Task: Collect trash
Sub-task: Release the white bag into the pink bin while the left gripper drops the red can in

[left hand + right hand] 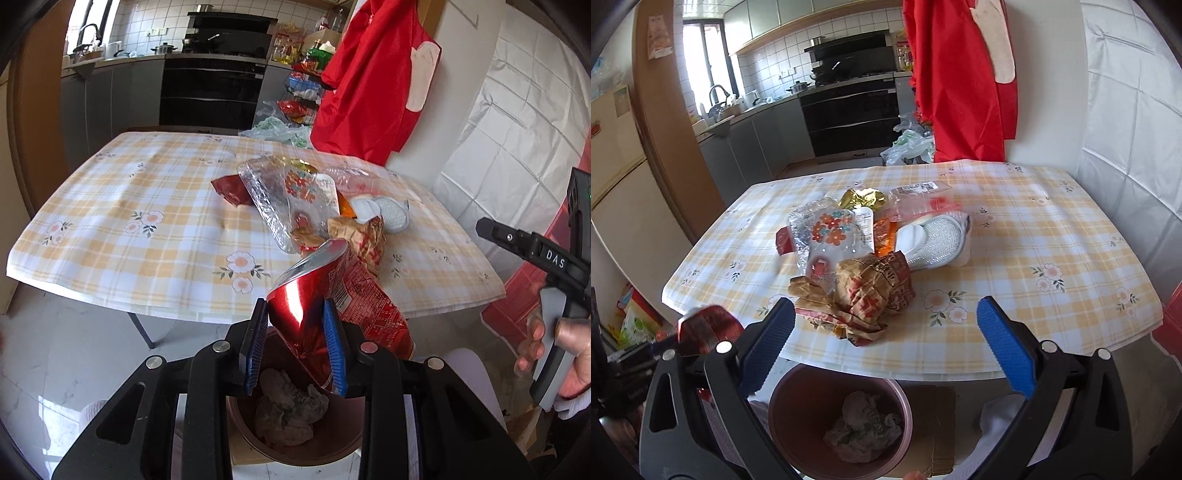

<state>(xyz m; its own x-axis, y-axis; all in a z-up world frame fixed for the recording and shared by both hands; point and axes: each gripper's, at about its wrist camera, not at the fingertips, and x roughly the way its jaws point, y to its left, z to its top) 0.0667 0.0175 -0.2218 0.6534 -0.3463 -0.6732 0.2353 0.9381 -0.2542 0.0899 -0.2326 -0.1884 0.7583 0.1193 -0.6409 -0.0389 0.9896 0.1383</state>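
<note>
With crumpled paper already in the bin (786,413), the left tool (297,347) pinches a red snack bag (317,295) above it, the right tool (886,347) gapes empty, and a wrapper pile (857,258) remains mid-counter (1052,236).

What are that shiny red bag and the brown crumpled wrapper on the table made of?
The red bag, pinched in the left hand-held gripper, looks like metallised plastic foil: mirror glare, silver inside. The brown wrapper looks like matte printed paper, with soft creases and no shine.
</note>
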